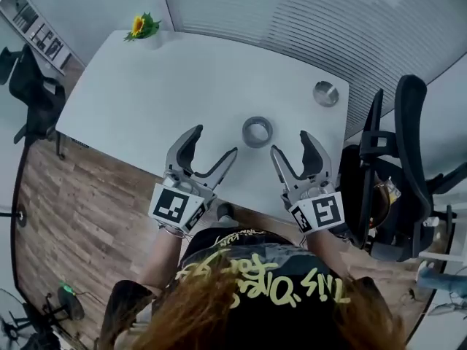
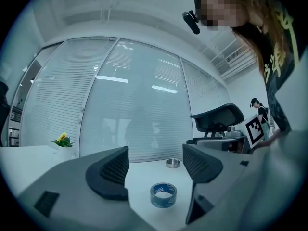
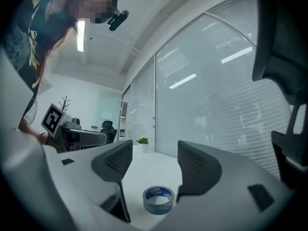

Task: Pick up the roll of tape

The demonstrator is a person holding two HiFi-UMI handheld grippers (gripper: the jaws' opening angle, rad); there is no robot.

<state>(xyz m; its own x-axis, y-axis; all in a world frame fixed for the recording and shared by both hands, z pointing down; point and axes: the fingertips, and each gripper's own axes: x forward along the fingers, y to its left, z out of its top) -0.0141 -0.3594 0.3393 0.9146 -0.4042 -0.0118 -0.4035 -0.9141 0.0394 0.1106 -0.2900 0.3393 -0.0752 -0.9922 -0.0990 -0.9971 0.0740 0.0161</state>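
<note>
A roll of tape (image 1: 257, 131) with a blue-printed core lies flat on the white table (image 1: 146, 100), near its front edge. My left gripper (image 1: 216, 141) stands open to the roll's left, nothing between its jaws. My right gripper (image 1: 290, 141) stands open to the roll's right, also empty. Both point toward the roll from the front and neither touches it. In the left gripper view the tape (image 2: 163, 195) lies ahead, between the left gripper (image 2: 156, 166) jaws' line of sight. In the right gripper view the tape (image 3: 158, 199) lies just ahead of the right gripper (image 3: 155, 164).
A small round metal dish (image 1: 325, 93) sits at the table's right, and a potted yellow flower (image 1: 141, 26) at the far left corner. A black office chair (image 1: 398, 166) stands right of the table, another dark chair (image 1: 29, 86) to the left. Blinds cover the glass wall behind.
</note>
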